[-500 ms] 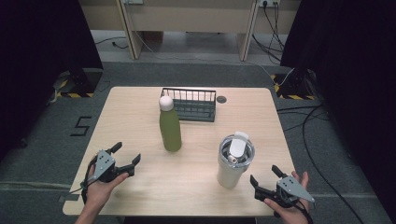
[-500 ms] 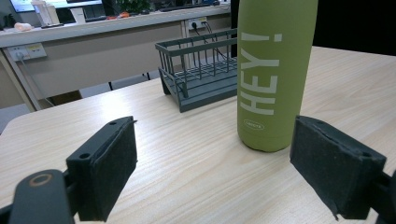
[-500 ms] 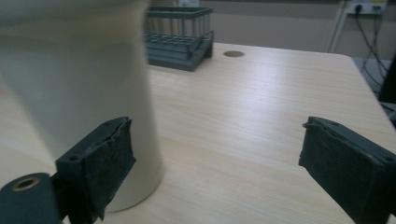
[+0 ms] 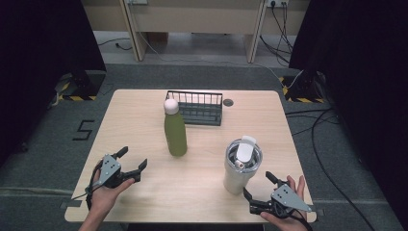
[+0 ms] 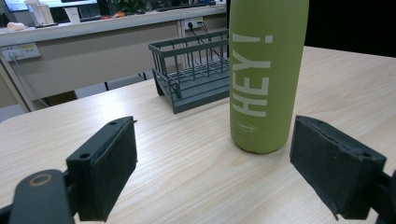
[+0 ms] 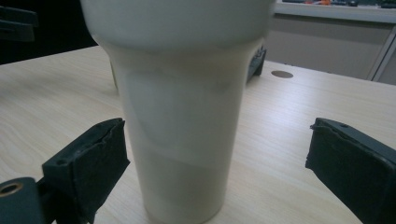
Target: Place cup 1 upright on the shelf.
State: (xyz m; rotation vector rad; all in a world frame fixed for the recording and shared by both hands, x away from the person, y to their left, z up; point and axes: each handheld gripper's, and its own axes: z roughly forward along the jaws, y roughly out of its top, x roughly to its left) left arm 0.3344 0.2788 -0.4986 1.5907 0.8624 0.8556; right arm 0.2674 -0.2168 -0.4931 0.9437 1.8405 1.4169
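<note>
A pale wooden worktop [image 4: 144, 125] stands on grey carpet. At its near left corner the left tool [image 4: 131, 161] gapes, empty, aimed at the green bottle [image 4: 175, 130] upright mid-worktop. At the near right corner the right tool [image 4: 257, 188] gapes, empty, just beside the white tumbler [image 4: 240, 166]. A wire rack [image 4: 198, 108] sits by the far edge.
</note>
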